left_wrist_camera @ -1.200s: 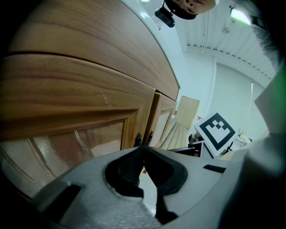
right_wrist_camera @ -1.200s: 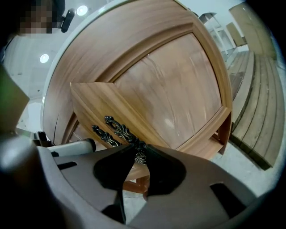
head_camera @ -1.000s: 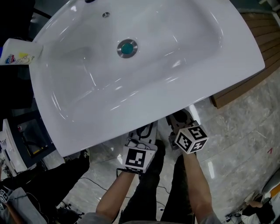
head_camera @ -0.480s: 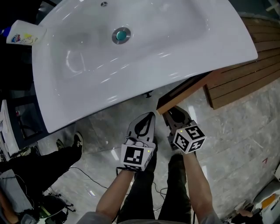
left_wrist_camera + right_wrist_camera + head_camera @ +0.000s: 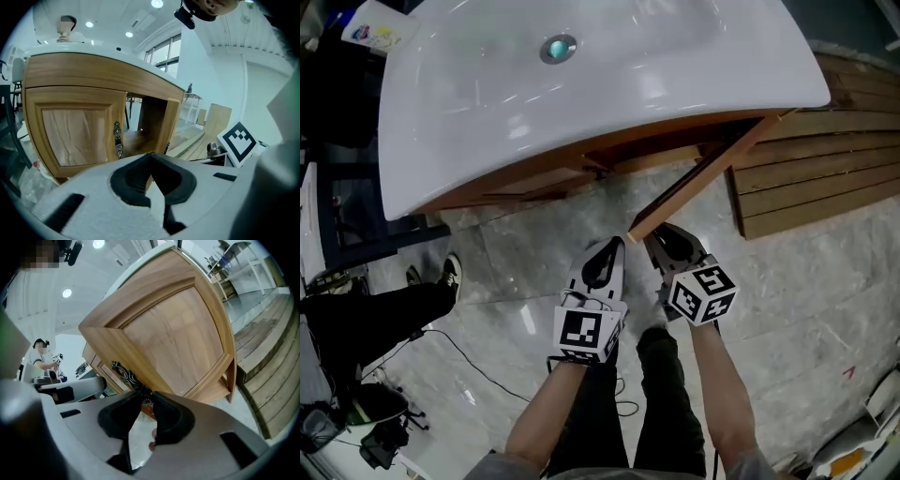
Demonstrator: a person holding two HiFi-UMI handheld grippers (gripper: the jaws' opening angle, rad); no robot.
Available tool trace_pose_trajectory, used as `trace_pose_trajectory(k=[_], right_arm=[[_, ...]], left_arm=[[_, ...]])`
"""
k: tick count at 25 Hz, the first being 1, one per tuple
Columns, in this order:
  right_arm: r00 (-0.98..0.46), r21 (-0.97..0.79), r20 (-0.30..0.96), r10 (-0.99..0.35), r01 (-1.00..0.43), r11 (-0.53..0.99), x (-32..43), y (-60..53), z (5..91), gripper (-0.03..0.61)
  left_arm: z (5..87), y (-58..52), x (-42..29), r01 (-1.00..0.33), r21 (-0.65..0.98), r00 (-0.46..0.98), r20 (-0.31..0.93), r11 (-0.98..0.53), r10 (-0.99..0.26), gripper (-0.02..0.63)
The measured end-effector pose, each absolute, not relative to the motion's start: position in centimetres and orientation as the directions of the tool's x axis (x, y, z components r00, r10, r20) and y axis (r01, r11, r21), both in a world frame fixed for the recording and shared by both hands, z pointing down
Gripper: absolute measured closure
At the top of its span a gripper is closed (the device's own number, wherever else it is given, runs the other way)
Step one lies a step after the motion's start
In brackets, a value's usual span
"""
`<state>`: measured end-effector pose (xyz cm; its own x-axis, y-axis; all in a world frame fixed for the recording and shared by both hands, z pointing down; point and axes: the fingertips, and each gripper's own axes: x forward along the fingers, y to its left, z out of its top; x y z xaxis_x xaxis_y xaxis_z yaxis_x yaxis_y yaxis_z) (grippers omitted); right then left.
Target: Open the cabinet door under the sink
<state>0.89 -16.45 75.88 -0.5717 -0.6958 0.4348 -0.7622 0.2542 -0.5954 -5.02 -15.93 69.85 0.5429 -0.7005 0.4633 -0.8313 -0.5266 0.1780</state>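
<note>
The right gripper (image 5: 146, 397) has its jaws nearly together, pinching the lower end of the dark ornate door handle (image 5: 126, 373); the grip looks firm, though the pads cover the exact contact. That handle sits on the wooden cabinet door (image 5: 173, 338), which stands swung well out from the cabinet under the white sink (image 5: 581, 84). In the head view the cabinet door (image 5: 698, 178) runs as a slanted edge from the cabinet's front right corner down to the right gripper (image 5: 667, 242).

The left gripper (image 5: 151, 157) has its jaws closed together with nothing between them. It hangs just beside the right one, over the grey marble floor (image 5: 787, 309), clear of the cabinet. Its view looks at the second door (image 5: 75, 129), closed, with its own metal handle (image 5: 118, 140), and the opened compartment (image 5: 145, 122) beside it.

Wooden planks (image 5: 806, 178) lie on the floor beyond the open door. A bystander's dark-trousered leg (image 5: 375, 309) stands at the left.
</note>
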Motion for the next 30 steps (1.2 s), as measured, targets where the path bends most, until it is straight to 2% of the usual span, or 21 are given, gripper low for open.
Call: trace_pose_trajectory(k=[15, 23, 30], right_arm=[[-0.625, -0.565, 0.451, -0.637, -0.753, 0.339, 5.5, -10.9, 75.8, 0.499], [-0.581, -0.558, 0.457, -0.674, -0.777, 0.291, 10.6, -7.8, 75.6, 0.518], [-0.479, -0.512, 0.491, -0.727, -0.835, 0.205, 14.1, -6.5, 75.6, 0.535]], left_arm=[[70.7, -12.7, -1.4, -0.854, 0.214, 0.516, 0.450, -0.474, -0.729, 0.605], [71.3, -10.6, 1.2, -0.831, 0.240, 0.554, 0.441, -0.502, -0.706, 0.605], [71.3, -8.1, 3.8, -0.793, 0.253, 0.604, 0.441, -0.554, -0.663, 0.604]])
